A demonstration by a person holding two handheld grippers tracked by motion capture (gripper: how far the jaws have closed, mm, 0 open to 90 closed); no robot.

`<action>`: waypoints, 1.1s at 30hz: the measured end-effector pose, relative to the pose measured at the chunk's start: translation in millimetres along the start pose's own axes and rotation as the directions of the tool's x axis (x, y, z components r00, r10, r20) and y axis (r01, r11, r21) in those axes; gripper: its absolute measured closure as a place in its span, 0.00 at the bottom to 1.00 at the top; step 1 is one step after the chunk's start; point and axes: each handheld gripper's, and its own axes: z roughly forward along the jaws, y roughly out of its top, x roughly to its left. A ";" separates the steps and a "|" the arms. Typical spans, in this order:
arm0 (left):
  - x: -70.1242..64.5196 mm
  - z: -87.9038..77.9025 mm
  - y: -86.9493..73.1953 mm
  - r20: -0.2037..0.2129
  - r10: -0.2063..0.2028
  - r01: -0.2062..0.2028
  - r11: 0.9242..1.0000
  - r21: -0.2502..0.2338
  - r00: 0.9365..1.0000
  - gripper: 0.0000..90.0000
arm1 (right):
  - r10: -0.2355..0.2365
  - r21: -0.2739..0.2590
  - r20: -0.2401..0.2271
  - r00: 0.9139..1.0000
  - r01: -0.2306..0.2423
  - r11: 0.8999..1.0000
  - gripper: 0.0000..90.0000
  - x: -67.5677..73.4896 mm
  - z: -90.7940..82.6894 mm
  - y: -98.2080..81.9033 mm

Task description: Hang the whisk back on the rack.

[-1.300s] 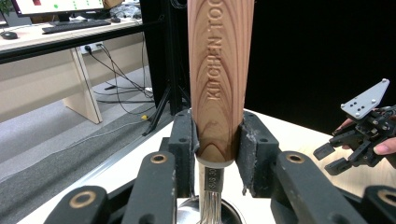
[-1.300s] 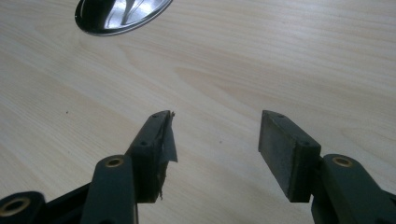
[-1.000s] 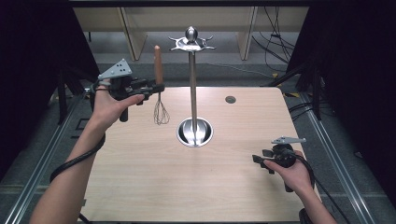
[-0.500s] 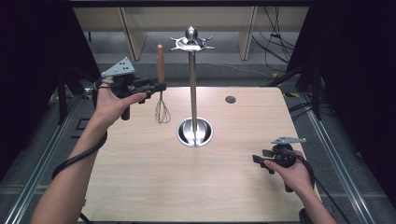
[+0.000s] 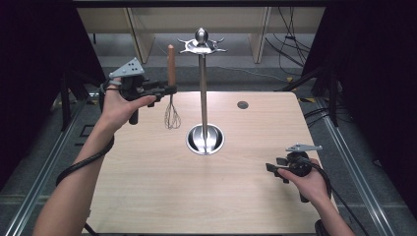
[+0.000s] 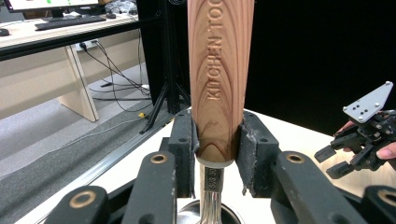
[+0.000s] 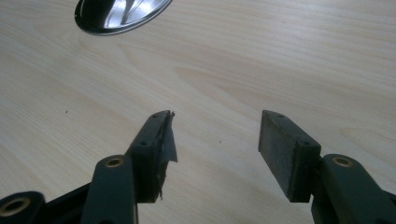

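Whisk hangs clear (apparently) beside stand

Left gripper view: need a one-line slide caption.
Left gripper clamps the wooden handle of an upright whisk, wires down over the stand's steel base; right gripper beyond.

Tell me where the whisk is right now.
The whisk hangs upright in the left gripper, wires down, above the table's far left part, just left of the steel stand in the high view.
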 end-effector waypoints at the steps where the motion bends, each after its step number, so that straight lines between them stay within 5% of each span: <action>1: 0.0 0.3 0.1 0.001 -0.002 0.002 1.000 -0.001 1.000 0.76 | -0.001 0.000 0.000 1.000 0.001 1.000 0.50 0.0 0.0 0.0; 2: 0.0 0.3 0.1 0.001 -0.002 0.002 1.000 -0.001 1.000 0.76 | -0.028 -0.008 0.006 1.000 0.028 1.000 0.50 -1.6 1.0 -0.7; 20: 0.6 3.9 3.3 0.020 -0.002 0.002 1.000 0.006 1.000 0.76 | 0.024 0.018 -0.001 1.000 -0.024 1.000 0.50 1.8 0.2 -0.3; 33: 2.1 6.9 6.2 0.029 -0.002 0.002 1.000 0.015 1.000 0.76 | 0.002 0.004 0.001 1.000 -0.002 1.000 0.50 0.5 0.5 -0.2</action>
